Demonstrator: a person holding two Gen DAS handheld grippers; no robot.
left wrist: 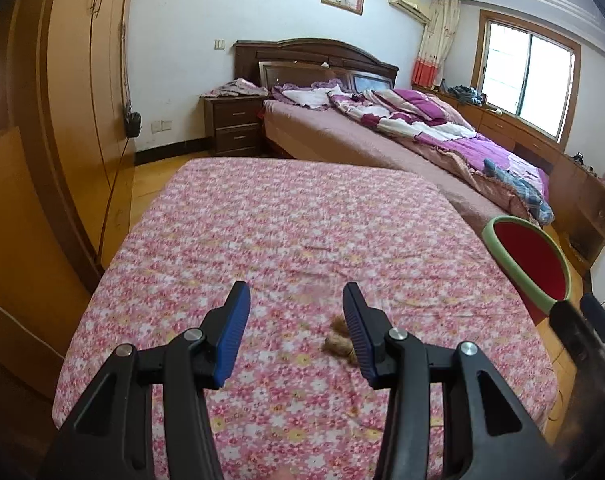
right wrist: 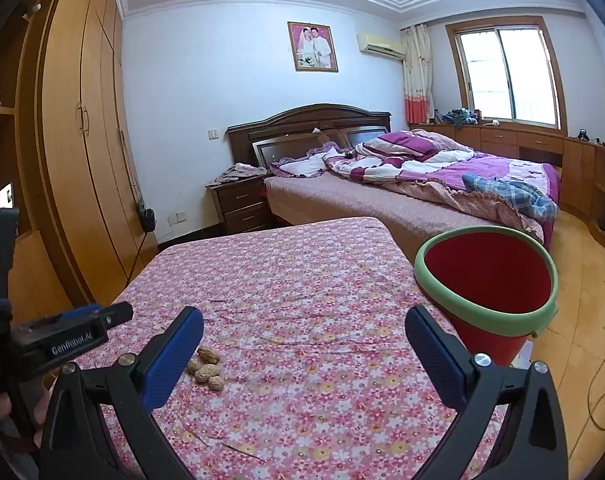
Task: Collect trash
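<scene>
1. You are at the approach step: your left gripper stands about half open over the pink floral cotton sheet with nothing between its ribbed blue pads, and no trash is collected by it yet.
2. The small cluster of tan, wrinkled peanut shells lies on the sheet just beside the inner face of that gripper's right-hand pad, partly hidden behind it.
3. Your right gripper is wide open and empty; from its camera the shells sit just beside its left-hand pad.
4. The red plastic bin with a pale green rim stands off the sheet's right edge, near the right gripper, mouth tilted toward you.
5. Next, I judge, you must shift the left gripper a little rightward and down so both pads straddle the shells.
6. Expect light, brittle, bumpy husks on soft, creased fabric; close gently, or you may pinch cloth.
</scene>
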